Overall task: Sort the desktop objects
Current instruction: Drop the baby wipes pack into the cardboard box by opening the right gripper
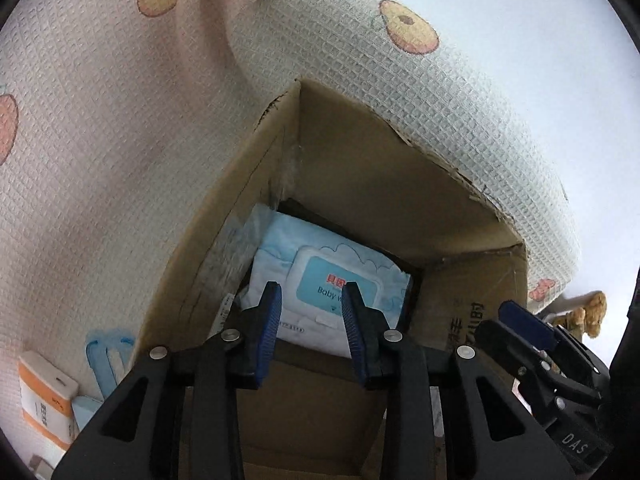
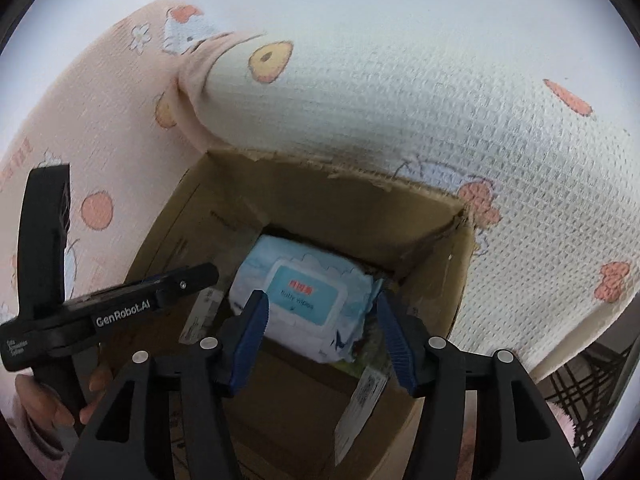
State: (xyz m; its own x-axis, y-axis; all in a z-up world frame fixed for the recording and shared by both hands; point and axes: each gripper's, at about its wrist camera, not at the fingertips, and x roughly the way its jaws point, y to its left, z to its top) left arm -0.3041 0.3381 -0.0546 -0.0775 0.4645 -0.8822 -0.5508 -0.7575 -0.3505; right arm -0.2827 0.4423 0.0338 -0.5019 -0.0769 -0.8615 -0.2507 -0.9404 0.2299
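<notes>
Both grippers hang over the open brown cardboard box (image 1: 400, 208), pointing steeply down into it. The box sits on a waffle-textured cloth printed with cartoon fruit, pink on one side and white on the other (image 1: 100, 160).

Task item — a soft light-blue pack of baby wipes with a white flip lid (image 1: 332, 284) — lies flat on the box floor, toward the far wall, lid facing up. From the right wrist view the same pack (image 2: 304, 304) lies slightly skewed, one crimped end pointing toward the box's right wall.

Left gripper (image 1: 310, 312): jaws apart at a moderate gap, blue pads clear of everything. The pack shows through the gap below them, not touched.

Right gripper (image 2: 320, 316): jaws set wider, straddling the pack in view but not pressing on it — nothing held.

In the right wrist view the left gripper's black body with white lettering (image 2: 132, 308) crosses the box's left edge, with the person's fingers (image 2: 60, 408) wrapped round its handle.

Outside the box, on the cloth at lower left of the left wrist view: a small white-and-orange rectangular box (image 1: 44, 396) and a light-blue flat item (image 1: 108, 356), too cut off to identify.
</notes>
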